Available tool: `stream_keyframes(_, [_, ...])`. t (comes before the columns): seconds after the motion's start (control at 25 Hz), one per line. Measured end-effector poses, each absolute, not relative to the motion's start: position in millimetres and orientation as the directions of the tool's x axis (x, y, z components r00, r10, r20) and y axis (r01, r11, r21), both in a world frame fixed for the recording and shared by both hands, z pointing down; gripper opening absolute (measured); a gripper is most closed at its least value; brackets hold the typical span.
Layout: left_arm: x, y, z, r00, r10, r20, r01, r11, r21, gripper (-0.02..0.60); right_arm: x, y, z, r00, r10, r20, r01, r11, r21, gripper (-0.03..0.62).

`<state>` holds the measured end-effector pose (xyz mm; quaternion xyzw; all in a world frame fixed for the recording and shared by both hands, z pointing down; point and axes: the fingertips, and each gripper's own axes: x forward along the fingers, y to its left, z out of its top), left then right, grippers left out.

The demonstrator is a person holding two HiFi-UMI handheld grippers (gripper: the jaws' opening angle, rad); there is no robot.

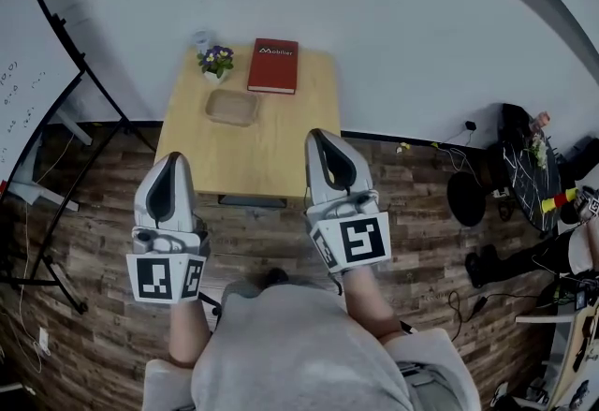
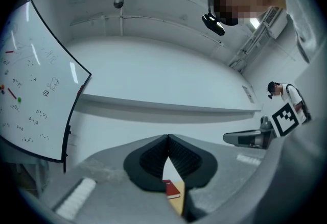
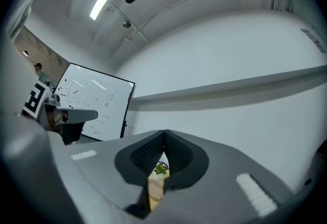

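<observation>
A light wooden table (image 1: 271, 152) stands against the white wall. On it lie a red book (image 1: 273, 66), a shallow tan tray (image 1: 232, 107) and a small pot of purple flowers (image 1: 216, 61). My left gripper (image 1: 174, 161) hovers over the table's near left corner, shut and holding nothing. My right gripper (image 1: 321, 138) hangs over the table's near right edge, also shut and empty. Through the slit of the left gripper (image 2: 167, 139) I see the red book (image 2: 172, 189). Through the right gripper (image 3: 164, 133) I see the flower pot (image 3: 161, 169).
A whiteboard on a black stand (image 1: 28, 72) is at the left over wood-plank floor (image 1: 84, 241). At the right stand a dark round table (image 1: 529, 180), cables and a seated person's legs (image 1: 524, 255). Another person (image 2: 286, 96) stands far off in the left gripper view.
</observation>
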<state>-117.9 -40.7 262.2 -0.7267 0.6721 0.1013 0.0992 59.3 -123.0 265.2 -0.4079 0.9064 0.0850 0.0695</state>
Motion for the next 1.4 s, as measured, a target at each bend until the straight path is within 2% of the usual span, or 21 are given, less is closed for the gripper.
stream_keyframes(0.6, [-131.7, -87.3, 266.4, 0.099, -0.963, -0.251, -0.995, -0.09, -0.048, 0.003, 33.8, -171.1, 276.1, -0.664, -0.727, -0.177, -0.744, 0.665, 0.063, 0.0])
stream_keyframes(1.4, [-218.0, -199.3, 273.8, 0.141, -0.962, -0.233, -0.99, -0.139, -0.026, 0.003, -45.4, -277.8, 286.5, -0.621, -0.773, -0.131, -0.783, 0.62, 0.05, 0.0])
